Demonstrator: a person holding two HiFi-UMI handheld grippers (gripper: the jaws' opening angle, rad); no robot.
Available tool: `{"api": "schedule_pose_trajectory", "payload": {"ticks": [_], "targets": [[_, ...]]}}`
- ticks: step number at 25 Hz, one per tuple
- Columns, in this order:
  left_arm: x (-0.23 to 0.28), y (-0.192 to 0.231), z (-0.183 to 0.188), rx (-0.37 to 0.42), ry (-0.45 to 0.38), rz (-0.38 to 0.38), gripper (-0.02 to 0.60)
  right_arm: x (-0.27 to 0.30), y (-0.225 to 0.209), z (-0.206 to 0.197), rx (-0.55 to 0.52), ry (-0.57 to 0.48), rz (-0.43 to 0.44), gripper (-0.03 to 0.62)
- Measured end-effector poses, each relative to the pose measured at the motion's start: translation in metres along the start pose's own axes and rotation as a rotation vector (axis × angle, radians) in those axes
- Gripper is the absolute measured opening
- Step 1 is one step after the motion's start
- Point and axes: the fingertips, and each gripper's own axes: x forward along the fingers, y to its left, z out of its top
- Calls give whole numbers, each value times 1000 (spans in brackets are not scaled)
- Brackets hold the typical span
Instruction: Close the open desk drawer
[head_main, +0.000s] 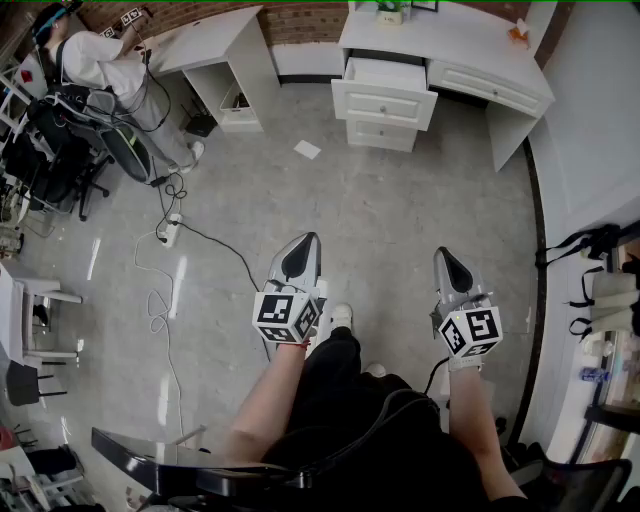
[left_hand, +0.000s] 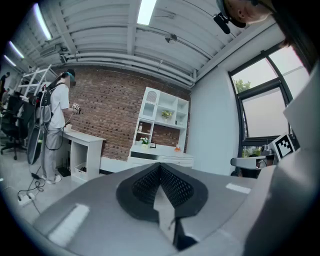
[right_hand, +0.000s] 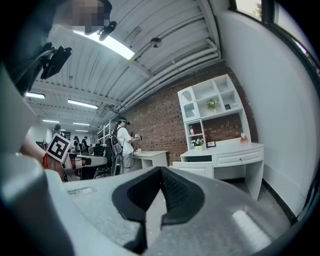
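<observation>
— Where's the drawer (head_main: 386, 74)?
— Far off, open in the white desk (head_main: 470, 40) — likely light and free-sliding; a push on its flat front should do. The left gripper (head_main: 308, 242) and right gripper (head_main: 444, 256) are both closed, empty.

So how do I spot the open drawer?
Find the white desk against the brick wall, the one with a small plant on top. Its drawer stack sits at the left end in the head view, and the open drawer is the top one. It alone sticks out into the room; the drawer below and the wide drawer beside it are shut.
</observation>
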Motion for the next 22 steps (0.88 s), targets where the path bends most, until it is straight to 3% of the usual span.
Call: {"api": "schedule_pose_trajectory", "payload": {"ticks": [11, 22], "targets": [[72, 43, 10, 13, 24, -51, 3, 80, -17, -8, 6, 34, -17, -2], [121, 77, 13, 25, 59, -123, 3, 127, -34, -9, 51, 35, -108, 0]]}}
